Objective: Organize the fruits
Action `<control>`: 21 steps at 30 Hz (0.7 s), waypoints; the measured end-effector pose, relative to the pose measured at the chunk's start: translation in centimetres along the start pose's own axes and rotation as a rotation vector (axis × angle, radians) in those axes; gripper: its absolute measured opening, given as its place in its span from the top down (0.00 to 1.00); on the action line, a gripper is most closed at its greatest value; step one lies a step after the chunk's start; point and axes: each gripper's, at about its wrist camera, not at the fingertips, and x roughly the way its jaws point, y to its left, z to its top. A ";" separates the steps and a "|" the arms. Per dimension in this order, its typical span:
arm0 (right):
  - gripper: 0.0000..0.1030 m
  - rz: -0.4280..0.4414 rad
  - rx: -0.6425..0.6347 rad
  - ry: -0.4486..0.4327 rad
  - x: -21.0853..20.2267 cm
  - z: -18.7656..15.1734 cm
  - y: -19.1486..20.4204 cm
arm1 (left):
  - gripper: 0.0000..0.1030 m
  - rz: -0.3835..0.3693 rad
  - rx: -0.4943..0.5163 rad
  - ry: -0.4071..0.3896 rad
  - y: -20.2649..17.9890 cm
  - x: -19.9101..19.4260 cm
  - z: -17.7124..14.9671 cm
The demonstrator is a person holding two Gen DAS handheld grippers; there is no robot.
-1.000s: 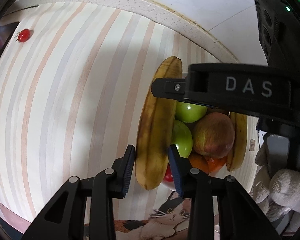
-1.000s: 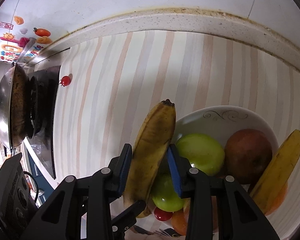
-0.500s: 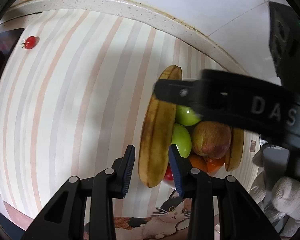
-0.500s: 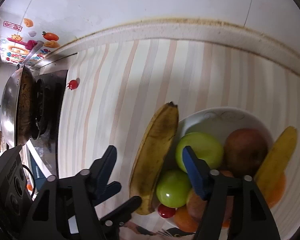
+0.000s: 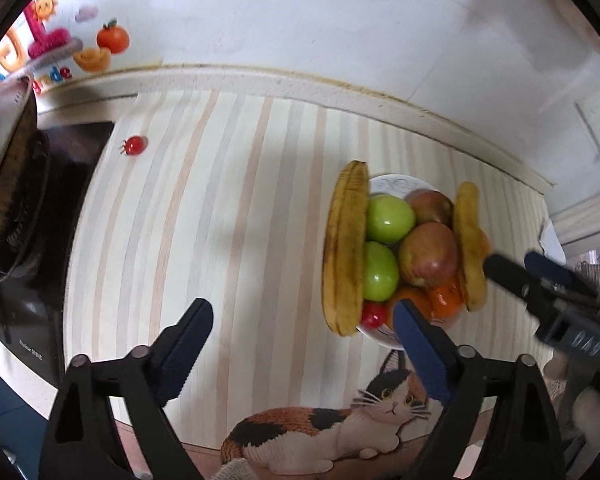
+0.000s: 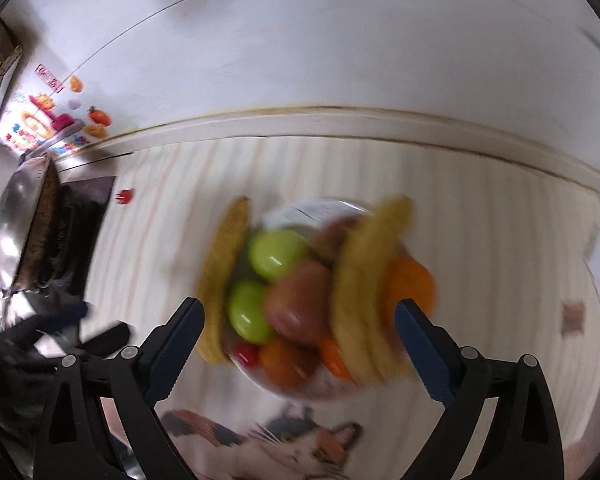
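Note:
A white bowl (image 5: 388, 185) on the striped counter holds two green apples (image 5: 389, 218), red apples (image 5: 430, 254), oranges (image 5: 444, 300) and a cherry tomato (image 5: 374, 314). A browned banana (image 5: 345, 248) lies across its left rim and a second banana (image 5: 469, 248) on its right side. My left gripper (image 5: 302, 342) is open and empty, pulled back in front of the bowl. My right gripper (image 6: 300, 340) is open and empty above the bowl (image 6: 312, 210); its view is blurred. A lone cherry tomato (image 5: 134, 145) lies far left near the stove.
A black stove (image 5: 32, 208) with a wok (image 5: 0, 148) stands at the left. The wall (image 5: 300, 20) with stickers runs behind the counter. A cat-print mat (image 5: 340, 432) covers the front edge.
Both grippers have opened, let go of the browned banana and pulled back. The banana now rests on the bowl's left rim.

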 end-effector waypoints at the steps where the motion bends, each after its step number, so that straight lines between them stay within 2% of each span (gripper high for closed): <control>1: 0.05 -0.014 0.011 -0.009 -0.5 -0.7 -0.4 | 0.09 0.006 0.017 -0.011 -0.3 -0.6 -0.5; 6: 0.04 -0.075 0.063 -0.083 -3.9 -4.8 -1.8 | 0.07 0.022 0.082 -0.053 -2.2 -2.1 -2.4; 14: 0.04 -0.105 0.075 -0.206 -10.9 -9.8 -2.0 | 0.07 0.004 0.141 -0.113 -5.3 -5.7 -6.5; 21: 0.04 -0.101 0.057 -0.303 -17.4 -13.9 -1.9 | 0.07 0.012 0.134 -0.236 -7.0 -11.4 -10.7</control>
